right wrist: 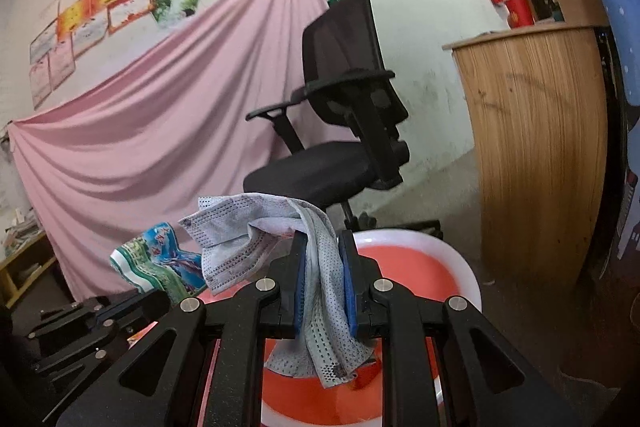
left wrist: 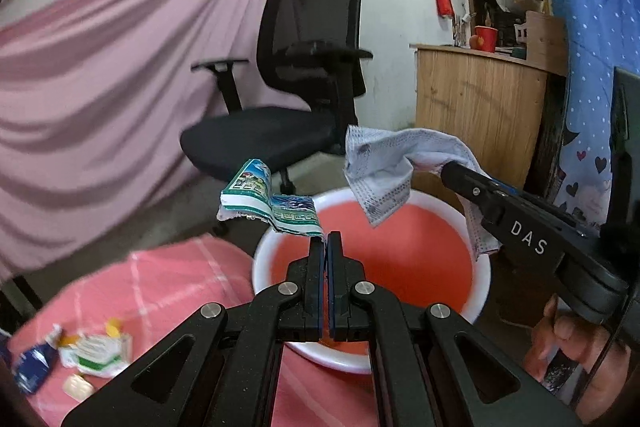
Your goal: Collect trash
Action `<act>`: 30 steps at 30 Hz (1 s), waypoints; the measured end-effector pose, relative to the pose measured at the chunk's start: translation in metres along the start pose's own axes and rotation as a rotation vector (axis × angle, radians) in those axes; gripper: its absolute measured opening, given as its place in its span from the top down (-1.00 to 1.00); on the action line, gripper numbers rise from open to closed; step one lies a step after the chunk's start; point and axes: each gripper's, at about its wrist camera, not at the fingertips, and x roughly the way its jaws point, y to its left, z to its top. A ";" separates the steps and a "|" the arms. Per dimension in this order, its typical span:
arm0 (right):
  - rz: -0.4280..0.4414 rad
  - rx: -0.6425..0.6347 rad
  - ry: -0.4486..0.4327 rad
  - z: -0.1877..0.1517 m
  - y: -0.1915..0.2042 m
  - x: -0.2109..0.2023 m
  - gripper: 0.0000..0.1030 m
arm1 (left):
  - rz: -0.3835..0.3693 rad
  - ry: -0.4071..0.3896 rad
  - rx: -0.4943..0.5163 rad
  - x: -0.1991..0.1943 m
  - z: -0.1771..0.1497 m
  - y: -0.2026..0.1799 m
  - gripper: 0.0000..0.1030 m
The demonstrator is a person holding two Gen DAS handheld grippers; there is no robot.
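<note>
My left gripper (left wrist: 325, 235) is shut on a green and blue printed wrapper (left wrist: 272, 203), held over the far left rim of a red bin with a white rim (left wrist: 482, 279). My right gripper (right wrist: 323, 239) is shut on a crumpled grey face mask (right wrist: 256, 227), held above the same bin (right wrist: 460, 267). The right gripper also shows in the left wrist view (left wrist: 452, 171) with the mask (left wrist: 384, 163) hanging over the bin. The wrapper also shows in the right wrist view (right wrist: 160, 259), left of the mask.
A pink checked cloth (left wrist: 168, 291) covers the surface at lower left, with several scraps of trash (left wrist: 96, 351) on it. A black office chair (left wrist: 296, 75) stands behind the bin. A wooden counter (left wrist: 476, 103) is at the right, a pink sheet (left wrist: 100, 87) hangs at the left.
</note>
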 end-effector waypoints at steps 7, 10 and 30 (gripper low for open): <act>-0.005 0.016 0.051 -0.003 -0.003 0.007 0.38 | -0.030 0.102 -0.126 0.010 -0.004 0.020 0.84; -0.004 0.024 0.065 -0.004 -0.004 0.009 0.13 | -0.030 0.116 -0.154 0.006 -0.006 0.027 0.63; 0.064 -0.053 -0.097 0.005 0.038 -0.018 -0.88 | 0.189 -0.106 -0.298 -0.087 -0.014 0.088 -0.68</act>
